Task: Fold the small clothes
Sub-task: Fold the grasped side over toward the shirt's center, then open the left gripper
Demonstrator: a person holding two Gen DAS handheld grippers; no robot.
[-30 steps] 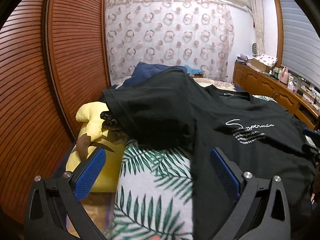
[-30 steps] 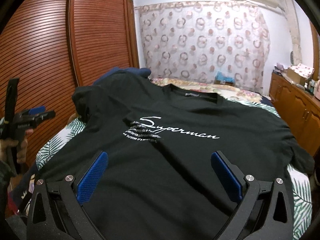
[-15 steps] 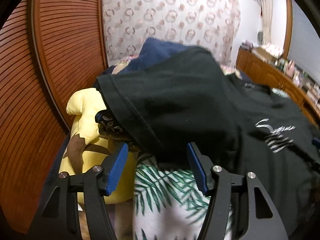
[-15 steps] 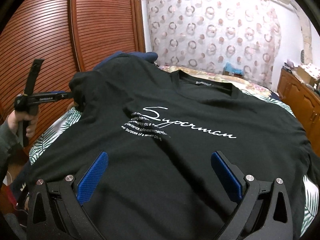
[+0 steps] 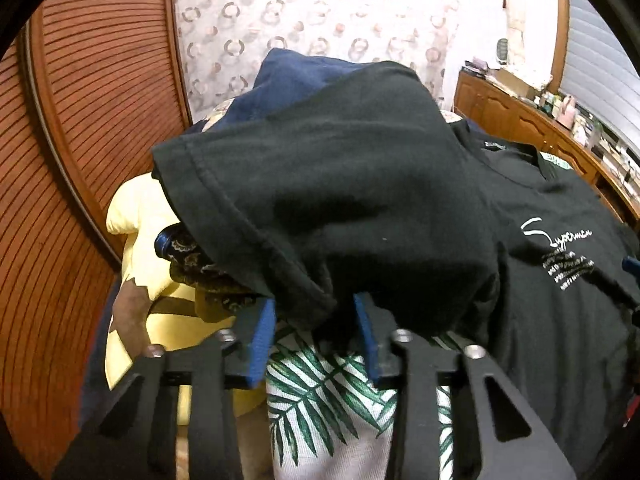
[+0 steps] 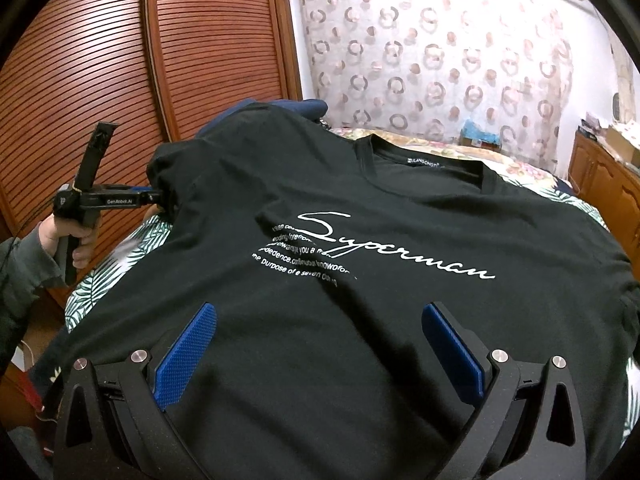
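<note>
A black T-shirt [image 6: 360, 240] with white "Superman" print lies spread face up on the bed. Its left sleeve [image 5: 320, 200] fills the left wrist view, draped over a pile. My left gripper [image 5: 316, 320] has its blue pads on either side of the sleeve's hem, with a gap still between them; it also shows in the right wrist view [image 6: 154, 199] at the sleeve. My right gripper [image 6: 318, 344] is open and empty over the shirt's lower front.
A leaf-print bedsheet [image 5: 320, 392] covers the bed. A yellow plush toy [image 5: 140, 240] and a navy garment [image 5: 288, 80] lie by the sleeve. A slatted wooden wardrobe [image 6: 120, 60] stands on the left, a wooden dresser [image 5: 520, 116] on the right.
My left gripper moved forward to the sleeve and narrowed its jaws around the hem. The right gripper stayed open and crept slightly forward over the shirt.
</note>
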